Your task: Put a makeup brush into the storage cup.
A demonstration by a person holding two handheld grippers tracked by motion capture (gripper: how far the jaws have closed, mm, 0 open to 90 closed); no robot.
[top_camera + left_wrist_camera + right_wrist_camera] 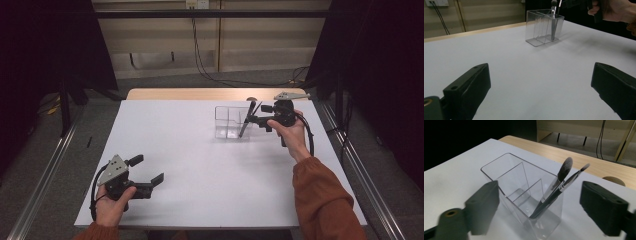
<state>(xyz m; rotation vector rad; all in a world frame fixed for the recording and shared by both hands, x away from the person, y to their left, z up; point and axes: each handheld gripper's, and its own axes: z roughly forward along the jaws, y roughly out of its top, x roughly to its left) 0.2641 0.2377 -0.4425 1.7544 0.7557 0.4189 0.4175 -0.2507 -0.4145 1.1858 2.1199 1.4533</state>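
two makeup brushes (559, 186) stand in the clear box (499, 173), leaning in its end slot at the lower middle of the right gripper view, bristles up, side by side and touching. one has a fat dark tip and one a thin tip. in the high view the clear box (227, 120) sits on the white table (200, 165), upper right of the middle. the right gripper (260, 119) is just beside the box, at the brushes (247, 120). its jaws stand wide apart, one on each side of the brushes, with nothing pinched. the left gripper (150, 175) hangs low over the table at the lower left of the high view, well apart from the box. its jaws are wide apart too, with nothing held.
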